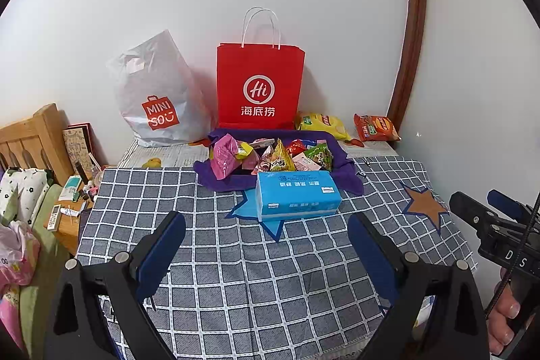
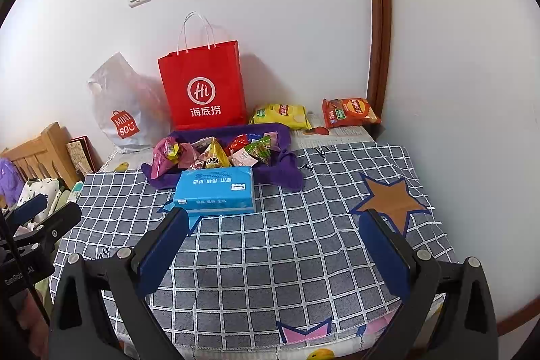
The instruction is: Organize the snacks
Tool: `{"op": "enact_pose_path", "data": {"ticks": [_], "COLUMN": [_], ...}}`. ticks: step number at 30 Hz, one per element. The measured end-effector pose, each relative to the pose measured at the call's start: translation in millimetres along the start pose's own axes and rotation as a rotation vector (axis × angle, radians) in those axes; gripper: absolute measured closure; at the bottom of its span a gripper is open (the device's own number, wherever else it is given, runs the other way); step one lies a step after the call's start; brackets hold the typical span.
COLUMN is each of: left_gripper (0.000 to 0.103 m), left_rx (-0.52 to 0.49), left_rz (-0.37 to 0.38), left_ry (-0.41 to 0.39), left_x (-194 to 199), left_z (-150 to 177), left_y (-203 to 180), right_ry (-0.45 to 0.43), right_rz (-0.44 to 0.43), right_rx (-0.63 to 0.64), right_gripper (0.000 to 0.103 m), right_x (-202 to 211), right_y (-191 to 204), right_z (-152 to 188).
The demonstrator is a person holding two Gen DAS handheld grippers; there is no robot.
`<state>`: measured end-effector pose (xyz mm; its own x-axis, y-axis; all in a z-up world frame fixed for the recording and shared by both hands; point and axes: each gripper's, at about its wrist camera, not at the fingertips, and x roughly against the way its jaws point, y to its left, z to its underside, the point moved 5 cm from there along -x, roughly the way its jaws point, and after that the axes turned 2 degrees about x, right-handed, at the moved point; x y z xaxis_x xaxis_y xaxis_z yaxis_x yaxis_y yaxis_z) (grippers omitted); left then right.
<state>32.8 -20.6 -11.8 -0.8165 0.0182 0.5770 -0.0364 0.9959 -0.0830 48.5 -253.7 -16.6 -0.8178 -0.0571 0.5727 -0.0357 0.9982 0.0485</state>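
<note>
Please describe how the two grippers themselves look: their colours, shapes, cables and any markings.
Both are alike: the left gripper and the right gripper have black angular frames with silver round bolts and two long fingers lined with dark blue pads. A thin black cable runs along the right gripper's body, which bears white letters "D S". The left gripper's body shows white lettering, partly unreadable.

Glossy foil snack packets (image 1: 270,157), matt red paper bag (image 1: 260,86), checked cloth tablecloth (image 1: 270,275), shiny plastic-wrapped tissue pack (image 1: 297,194)

Black grippers (image 1: 266,245) with navy-padded jaws, silver screws, black cable (image 1: 506,279).
</note>
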Motion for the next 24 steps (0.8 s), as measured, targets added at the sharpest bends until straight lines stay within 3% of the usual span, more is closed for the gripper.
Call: {"op": "enact_pose_path", "data": {"ticks": [24], "left_gripper": [0.003], "left_rx": [0.008], "left_rz": [-0.006], "left_ry": [-0.005], "left_x": [-3.6], "left_z": [-3.2], "left_y": [1.0], "right_ry": [-0.013], "right_rz": [-0.012], "right_rx": [0.004], "right_gripper": [0.003], "right_x": [1.2], "right_y": [2.0], "right_z": [-1.1]}}
